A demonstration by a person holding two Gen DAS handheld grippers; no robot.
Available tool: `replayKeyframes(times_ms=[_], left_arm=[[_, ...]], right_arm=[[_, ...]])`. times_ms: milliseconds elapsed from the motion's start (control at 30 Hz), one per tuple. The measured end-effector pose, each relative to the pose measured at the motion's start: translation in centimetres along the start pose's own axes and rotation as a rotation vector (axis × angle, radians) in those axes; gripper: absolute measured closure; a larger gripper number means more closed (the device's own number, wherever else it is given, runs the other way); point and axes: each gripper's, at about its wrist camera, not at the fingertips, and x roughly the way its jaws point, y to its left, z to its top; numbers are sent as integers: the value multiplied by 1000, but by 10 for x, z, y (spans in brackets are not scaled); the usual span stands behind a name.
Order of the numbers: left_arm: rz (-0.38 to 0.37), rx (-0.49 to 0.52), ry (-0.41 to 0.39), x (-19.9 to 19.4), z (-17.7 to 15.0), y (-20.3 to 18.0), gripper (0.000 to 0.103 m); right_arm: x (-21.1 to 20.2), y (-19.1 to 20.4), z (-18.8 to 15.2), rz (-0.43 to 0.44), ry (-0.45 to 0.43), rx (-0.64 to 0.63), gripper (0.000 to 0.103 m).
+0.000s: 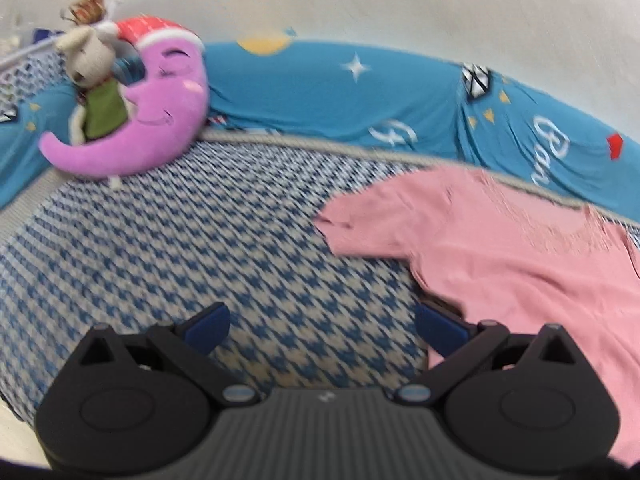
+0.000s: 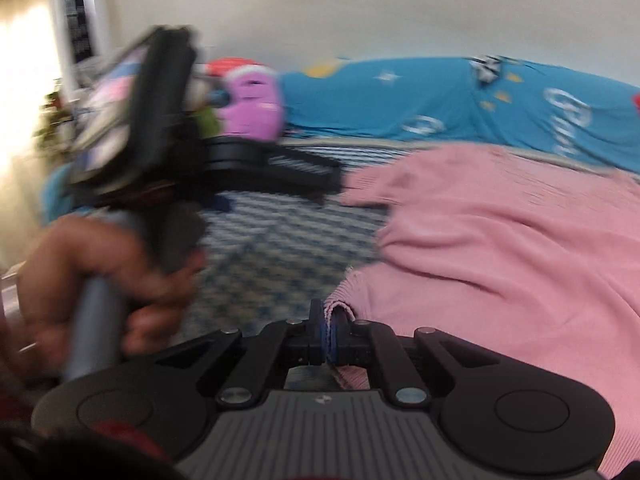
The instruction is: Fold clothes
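Right gripper [image 2: 329, 336] fingers clenched on pink sweater [image 2: 500, 248] hem, lower centre. Left gripper [image 1: 322, 320] fingers spread wide over checkered bed [image 1: 200, 248], grasping nothing.

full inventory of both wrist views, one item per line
pink sweater: 1, pink knit, spread on the right of the bed, its edge pinched in the right gripper
checked bedcover: 1, blue and white, under the sweater
blue sheet: 1, teal with stars and lettering, bunched along the wall
moon cushion: 1, purple with a red and white cap, far left of the bed
stuffed animal: 1, beige in a green top, leaning on the moon cushion
wall: 1, off-white, behind the bed
left gripper: 1, black with blue pads, open, beside the sweater's edge
right gripper: 1, black, shut on the sweater
left hand: 1, around the left gripper's handle
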Motion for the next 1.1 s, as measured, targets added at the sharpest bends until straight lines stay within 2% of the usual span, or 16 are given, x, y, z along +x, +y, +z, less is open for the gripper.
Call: replayKeyframes(times_ms=[100,300,433,567,733,1000,1100], left_arm=[[14,-13,-21,-4,2,11,0],[37,-26,-14,-4,1,20,0],[43,-24,-21,-5,2,21,0],[40,-4,-16,-3,1,15,0],[23,40,-8,-2,-3,4,0],[-41,99,26,2,-14,-22,0],[-71,115,38,2,-18,-31,0]], right_arm=[[0,15,-3,82,15,-35,98],[13,38,-11,201,96,-108,98],[19,41,-18,222,146,-170,96],[14,41,-25,281,178,-172,92],[3,32,-29,199,177,-169,92],[-20,-9,-27,-62,127,-34,92],[-25,-24,-25,-132,119,17,92]])
